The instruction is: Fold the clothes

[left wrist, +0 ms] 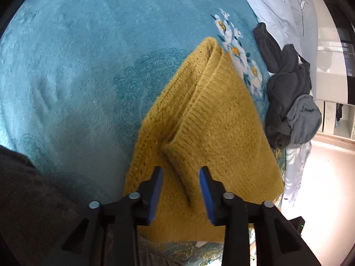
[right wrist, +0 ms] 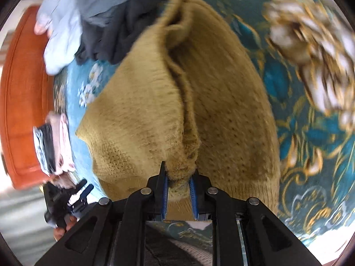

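A mustard-yellow knit sweater (left wrist: 206, 119) lies partly folded on a teal plush blanket (left wrist: 77, 66); it also shows in the right wrist view (right wrist: 155, 102). My left gripper (left wrist: 180, 188) is open, its blue pads either side of a folded sleeve edge without closing on it. My right gripper (right wrist: 178, 180) is shut on a bunched fold of the sweater and holds it up off the blanket. The left gripper also appears at the lower left of the right wrist view (right wrist: 75, 197), held by a hand.
A heap of dark grey clothes (left wrist: 286, 93) lies at the blanket's right edge, with a pale blue pillow (left wrist: 277, 6) beyond. In the right wrist view a stack of folded clothes (right wrist: 54, 144) sits by an orange-red headboard (right wrist: 22, 88). The floor (left wrist: 321, 188) lies right of the bed.
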Demonstrator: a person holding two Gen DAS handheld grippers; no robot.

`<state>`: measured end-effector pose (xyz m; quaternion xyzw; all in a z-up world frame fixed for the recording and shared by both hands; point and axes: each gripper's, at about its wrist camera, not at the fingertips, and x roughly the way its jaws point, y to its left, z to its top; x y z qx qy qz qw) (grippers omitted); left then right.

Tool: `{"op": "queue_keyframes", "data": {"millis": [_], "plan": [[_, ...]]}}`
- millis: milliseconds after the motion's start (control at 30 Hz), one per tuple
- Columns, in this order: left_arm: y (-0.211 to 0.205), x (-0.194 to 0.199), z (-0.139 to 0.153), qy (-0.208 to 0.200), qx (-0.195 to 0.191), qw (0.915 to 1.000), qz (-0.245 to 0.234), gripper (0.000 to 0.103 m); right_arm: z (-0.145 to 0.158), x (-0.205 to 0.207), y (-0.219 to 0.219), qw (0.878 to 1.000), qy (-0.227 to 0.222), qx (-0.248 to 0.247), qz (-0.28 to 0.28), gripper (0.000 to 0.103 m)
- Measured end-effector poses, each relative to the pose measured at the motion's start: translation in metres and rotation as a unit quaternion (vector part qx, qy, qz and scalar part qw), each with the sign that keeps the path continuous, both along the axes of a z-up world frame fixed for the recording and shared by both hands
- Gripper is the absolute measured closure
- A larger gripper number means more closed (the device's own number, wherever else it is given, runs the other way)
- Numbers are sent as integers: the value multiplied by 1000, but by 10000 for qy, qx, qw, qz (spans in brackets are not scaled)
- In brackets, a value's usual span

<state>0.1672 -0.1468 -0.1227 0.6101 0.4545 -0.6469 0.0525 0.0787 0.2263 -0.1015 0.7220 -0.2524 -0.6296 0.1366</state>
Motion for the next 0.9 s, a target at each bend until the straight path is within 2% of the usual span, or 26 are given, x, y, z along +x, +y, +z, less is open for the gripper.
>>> {"op": "queue_keyframes", "data": {"millis": [133,300,333,367,400,600,767,833,900], "plan": [[2,2,-16,99,-35,9999,107,59,5,-3,-12,9996,164,5,242,85],[3,1,-27,206,-132,9996,173,63,5,-1,-11,9996,200,-15,223,85],[4,1,-28,199,-136,9996,170,66,5,1,-10,9996,209,-11,211,85],[4,1,-28,192,-139,9996,168,82,6,3,-8,9995,222,-6,202,85],[4,2,-28,231,-120,9995,165,88,7,4,-8,9995,247,3,205,85],[10,8,17,593,-440,9973,8,92,24,13,-7,9981,493,204,299,85],[5,33,76,1022,-216,9944,-177,92,63,24,-4,9954,776,164,529,85],[5,41,83,1029,-301,9938,-306,92,77,31,-1,9941,854,186,646,85],[7,47,79,881,-359,9946,-411,92,74,40,6,9935,796,359,727,85]]}}
